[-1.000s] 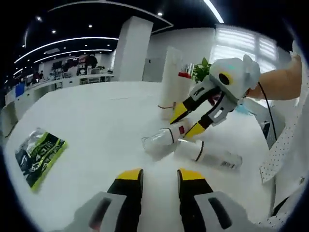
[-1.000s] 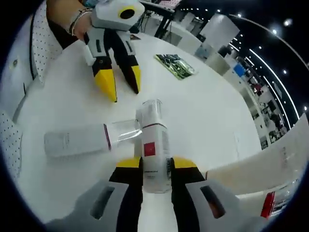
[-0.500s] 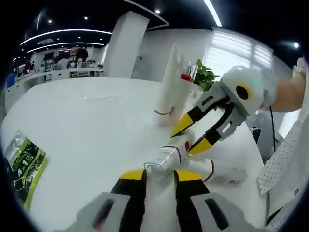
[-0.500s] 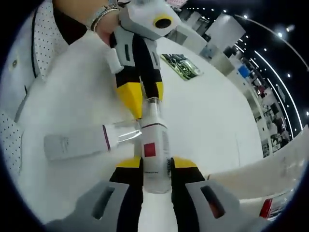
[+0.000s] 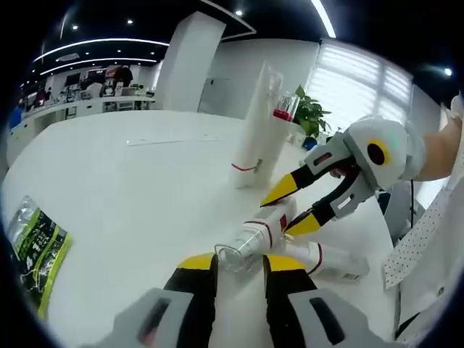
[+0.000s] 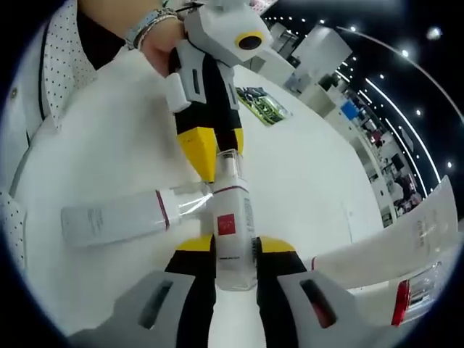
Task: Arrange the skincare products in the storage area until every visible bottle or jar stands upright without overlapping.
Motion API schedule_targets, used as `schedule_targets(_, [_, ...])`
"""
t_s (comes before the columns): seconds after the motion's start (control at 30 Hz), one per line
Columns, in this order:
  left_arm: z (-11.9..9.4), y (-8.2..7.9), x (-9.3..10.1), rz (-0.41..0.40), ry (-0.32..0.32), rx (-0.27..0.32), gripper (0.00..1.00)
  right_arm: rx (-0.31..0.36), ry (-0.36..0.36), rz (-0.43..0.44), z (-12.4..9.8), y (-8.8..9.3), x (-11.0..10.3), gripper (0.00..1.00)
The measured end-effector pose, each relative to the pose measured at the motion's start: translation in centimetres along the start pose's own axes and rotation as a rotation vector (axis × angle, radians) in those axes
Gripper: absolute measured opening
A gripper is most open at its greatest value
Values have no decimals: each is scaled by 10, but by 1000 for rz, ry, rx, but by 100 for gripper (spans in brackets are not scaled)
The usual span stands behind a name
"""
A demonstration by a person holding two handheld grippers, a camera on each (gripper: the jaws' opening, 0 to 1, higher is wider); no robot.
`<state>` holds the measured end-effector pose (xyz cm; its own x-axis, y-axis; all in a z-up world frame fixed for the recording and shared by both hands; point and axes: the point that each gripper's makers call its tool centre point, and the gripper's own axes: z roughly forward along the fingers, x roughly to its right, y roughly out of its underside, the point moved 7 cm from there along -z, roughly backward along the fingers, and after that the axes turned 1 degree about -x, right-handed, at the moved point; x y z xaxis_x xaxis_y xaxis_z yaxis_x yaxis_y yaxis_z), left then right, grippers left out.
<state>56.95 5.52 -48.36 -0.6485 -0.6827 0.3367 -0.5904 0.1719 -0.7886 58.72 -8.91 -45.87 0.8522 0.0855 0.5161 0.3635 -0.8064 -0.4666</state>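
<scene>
Bottle (image 6: 232, 232) lying flat, clear cap, white body, red label

White table (image 5: 130, 181) — two fallen bottles (image 6: 116, 217), green packet (image 5: 36, 246)

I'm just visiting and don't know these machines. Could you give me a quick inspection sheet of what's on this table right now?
Surface: white table, mostly bare.
Job's things: red-label bottle lying on its side; white tube lying beside it, clear caps touching; tall white bottle upright further back, a red-capped container behind it.
Clutter: green and black packet lying flat.
Grippers: right gripper shut on the red-label bottle's body; left gripper with jaws either side of its clear cap, grip unclear.
Cables: dark cable near the person's sleeve.
Surroundings: office room, white pillar, potted plant, ceiling lights.
</scene>
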Motion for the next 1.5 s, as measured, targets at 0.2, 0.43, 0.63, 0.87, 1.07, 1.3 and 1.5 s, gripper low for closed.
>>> schedule_targets(0.2, [2, -2, 1, 35, 44, -9, 28, -17, -12, -111, 1, -6, 0, 18])
schedule_targets(0.43, [0, -1, 7, -66, 68, -32, 25, -5, 2, -56, 3, -3, 2, 18])
schedule_targets(0.63, [-5, -6, 16, -42, 7, -24, 23, -9, 86, 13, 4, -2, 1, 19])
schedule_targets(0.87, [-20, -28, 28, -80, -15, 81, 21, 14, 164, 231, 2, -1, 6, 20])
schedule_targets(1.07, [-27, -49, 37, -42, -36, 141, 20, 76, 178, 361, 0, -2, 9, 19])
schedule_targets(1.3, [-21, -66, 53, 49, -46, 135, 19, 107, 212, 460, -6, 6, 9, 19])
schedule_targets(1.5, [-8, -84, 68, 112, -51, 117, 19, 110, 254, 517, -8, 11, 8, 19])
